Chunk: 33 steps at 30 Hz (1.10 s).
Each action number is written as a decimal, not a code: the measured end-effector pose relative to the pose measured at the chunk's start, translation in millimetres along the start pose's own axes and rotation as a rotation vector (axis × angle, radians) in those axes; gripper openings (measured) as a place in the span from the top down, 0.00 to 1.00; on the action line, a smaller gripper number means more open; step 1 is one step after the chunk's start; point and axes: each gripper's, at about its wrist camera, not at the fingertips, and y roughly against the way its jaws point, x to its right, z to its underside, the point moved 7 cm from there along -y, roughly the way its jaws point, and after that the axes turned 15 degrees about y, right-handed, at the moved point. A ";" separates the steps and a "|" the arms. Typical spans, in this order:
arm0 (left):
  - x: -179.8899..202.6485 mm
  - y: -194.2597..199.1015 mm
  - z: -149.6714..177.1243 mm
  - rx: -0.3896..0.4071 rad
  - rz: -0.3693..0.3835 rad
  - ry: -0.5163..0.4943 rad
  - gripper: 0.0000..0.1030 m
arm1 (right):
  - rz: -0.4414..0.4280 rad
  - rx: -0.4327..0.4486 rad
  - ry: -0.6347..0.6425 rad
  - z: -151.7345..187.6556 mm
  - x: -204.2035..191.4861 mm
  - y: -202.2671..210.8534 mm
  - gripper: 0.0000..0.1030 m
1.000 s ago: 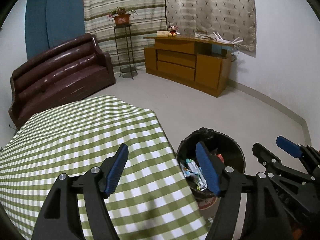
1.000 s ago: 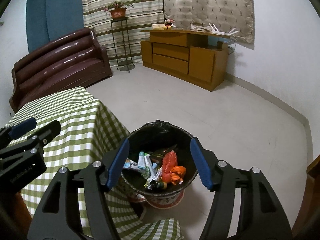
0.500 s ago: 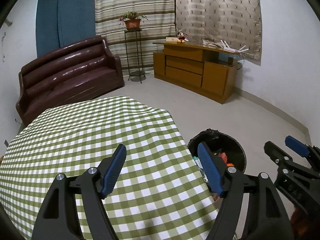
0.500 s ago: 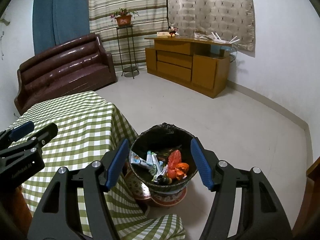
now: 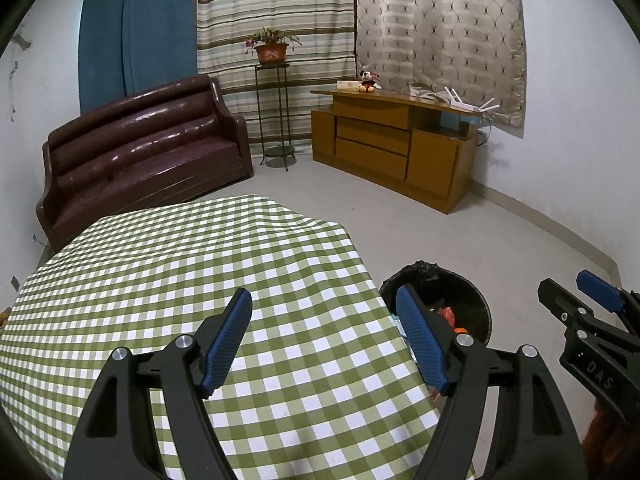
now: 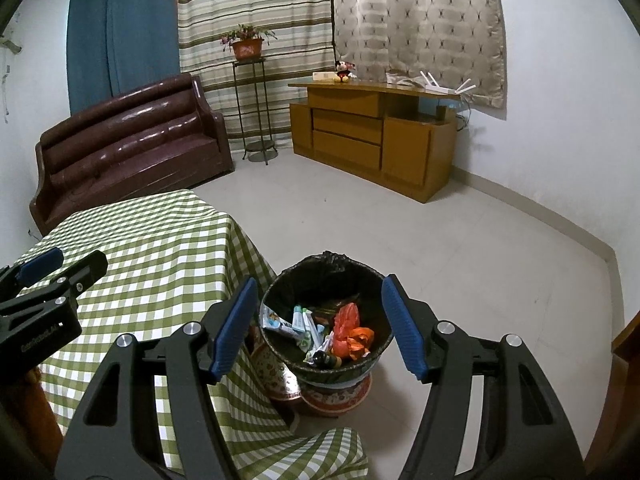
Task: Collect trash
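A round bin with a black liner (image 6: 362, 276) stands on the floor beside the table's right edge. It holds trash: an orange wrapper (image 6: 350, 334), tubes and packets. My right gripper (image 6: 319, 281) hovers above the bin, open with nothing between its blue pads. My left gripper (image 5: 323, 292) is open and holds nothing; it hangs over the green checked tablecloth (image 5: 200, 264) near its right edge. In the left wrist view the bin (image 5: 474, 300) peeks out behind the right finger, and the right gripper (image 5: 564, 280) shows at the far right. No trash lies on the visible cloth.
A dark red sofa (image 5: 144, 152) stands behind the table. A tall plant stand (image 5: 274, 120) and a wooden cabinet (image 5: 392, 148) line the back wall by the curtains. Pale floor (image 6: 460, 240) spreads to the right of the bin. The cloth drapes down beside the bin (image 6: 248, 392).
Both grippers have drawn back and risen a little, so the bin sits farther off and more of the table shows. Neither gripper has taken hold of anything.
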 end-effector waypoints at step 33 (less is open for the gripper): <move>0.4 5.2 3.2 -0.004 0.000 0.005 0.30 | 0.000 -0.001 0.004 0.9 -3.6 1.3 0.39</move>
